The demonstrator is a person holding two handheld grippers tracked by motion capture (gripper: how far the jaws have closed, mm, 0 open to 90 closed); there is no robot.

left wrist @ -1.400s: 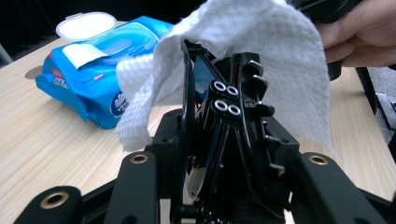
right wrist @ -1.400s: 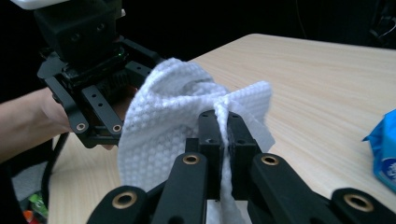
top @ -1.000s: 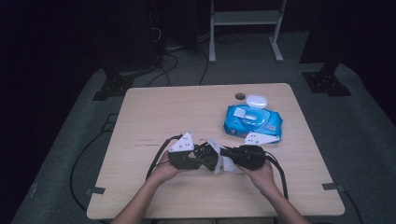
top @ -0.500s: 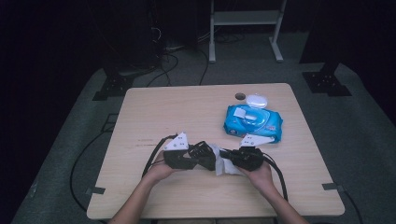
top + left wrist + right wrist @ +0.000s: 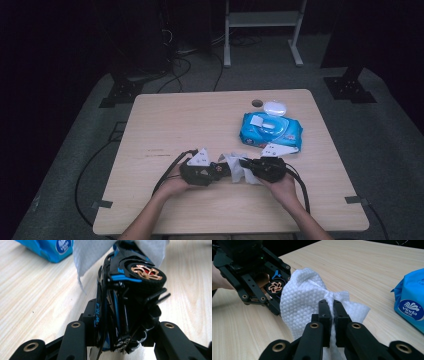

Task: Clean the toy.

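At the table's near edge we log a toy car [image 5: 127,292] clamped steady in our left gripper [image 5: 216,170] so our right gripper [image 5: 332,305], pinching a white wipe [image 5: 304,312], can rub it clean

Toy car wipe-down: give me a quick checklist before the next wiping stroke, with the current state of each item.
1. Left gripper clamped on the toy car: ok, the car sits between its jaws.
2. Right gripper pinching the white wipe: ok, jaws shut on a bunched fold.
3. Wipe against the car: ok, it drapes over the car's far end beside the copper-coloured wheel.
4. Whether the car's surface is clean: cannot tell, the wipe covers it.
5. Blue wipes pack out of the way: ok, it lies apart, farther back on the table.
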